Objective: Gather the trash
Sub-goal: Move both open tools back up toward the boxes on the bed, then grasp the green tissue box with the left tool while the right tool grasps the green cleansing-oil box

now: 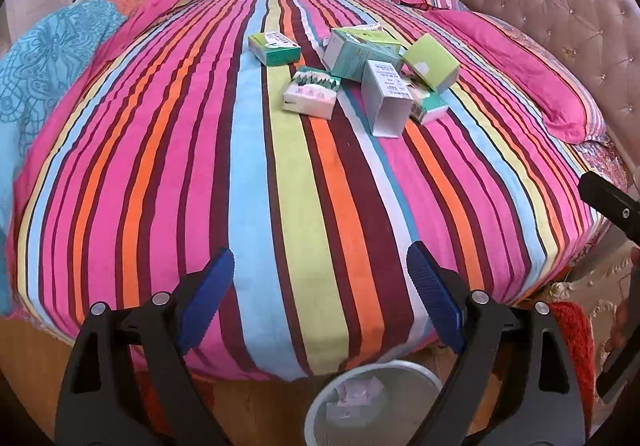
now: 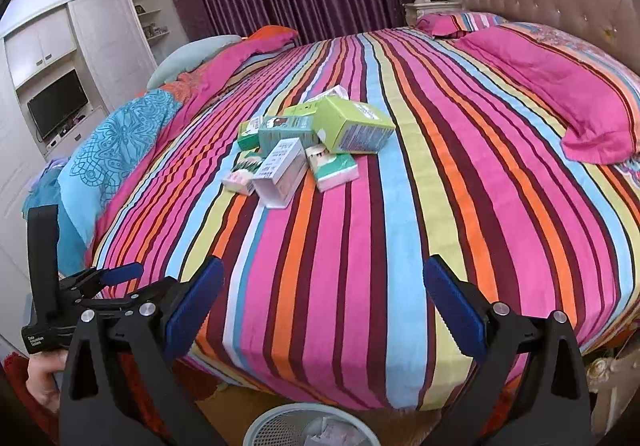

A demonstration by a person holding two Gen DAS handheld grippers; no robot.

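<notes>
Several small cardboard boxes lie in a heap in the middle of the striped bed [image 1: 256, 205]: a white open-ended box [image 1: 388, 97] [image 2: 282, 173], a lime-green box [image 1: 432, 61] [image 2: 352, 125], a teal box [image 1: 352, 53] [image 2: 286, 133], and a pink-and-green box [image 1: 310, 93]. A white mesh wastebasket [image 1: 372, 402] [image 2: 280, 430] stands on the floor at the bed's near edge with crumpled paper inside. My left gripper [image 1: 320, 302] hangs open over the bed's edge, empty, above the basket. My right gripper [image 2: 324, 310] is open and empty too, also short of the boxes.
A pink pillow [image 2: 560, 101] and a tufted headboard [image 1: 540, 5] lie to the right. A blue-and-pink folded duvet [image 2: 120, 149] lies along the left. The left gripper [image 2: 104, 286], with a hand [image 2: 44, 378] on it, appears at the lower left of the right wrist view. A red rug [image 1: 572, 346] lies on the floor.
</notes>
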